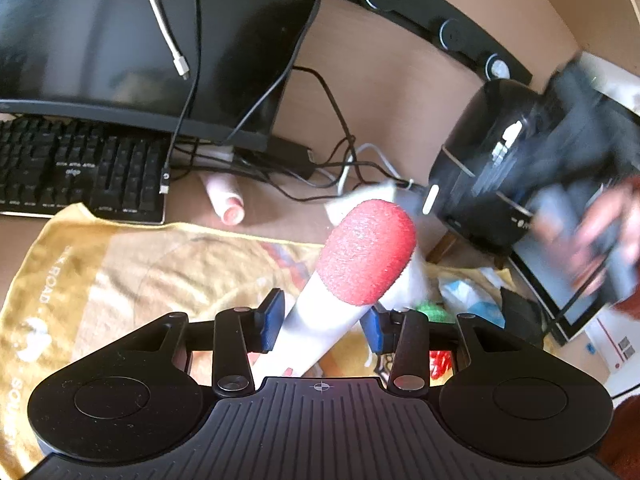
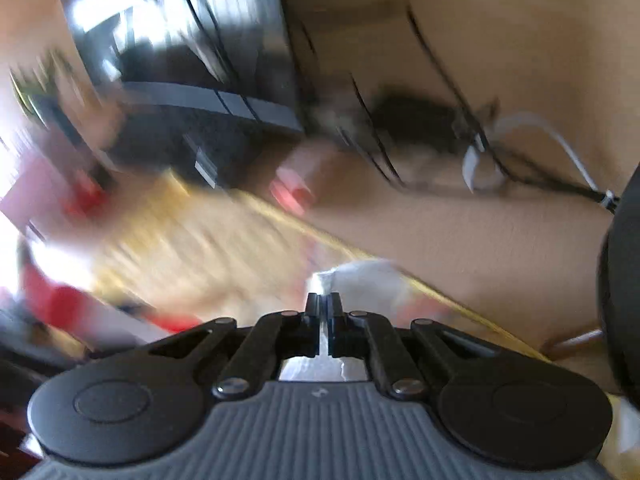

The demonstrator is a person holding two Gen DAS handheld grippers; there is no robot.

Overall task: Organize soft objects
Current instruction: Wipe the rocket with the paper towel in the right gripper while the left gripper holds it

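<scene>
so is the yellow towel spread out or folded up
Spread out: the yellow towel lies flat on the desk below the keyboard, its printed side up.

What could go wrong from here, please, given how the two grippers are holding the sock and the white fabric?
1. The left gripper clamps the white sock with the red toe low down, so its long free end may sag or swing into the tangled black cables.
2. The right gripper pinches only a thin edge of white fabric; it could slip out.
3. The right view is heavily blurred, suggesting a fast swing near the black monitor.
</scene>
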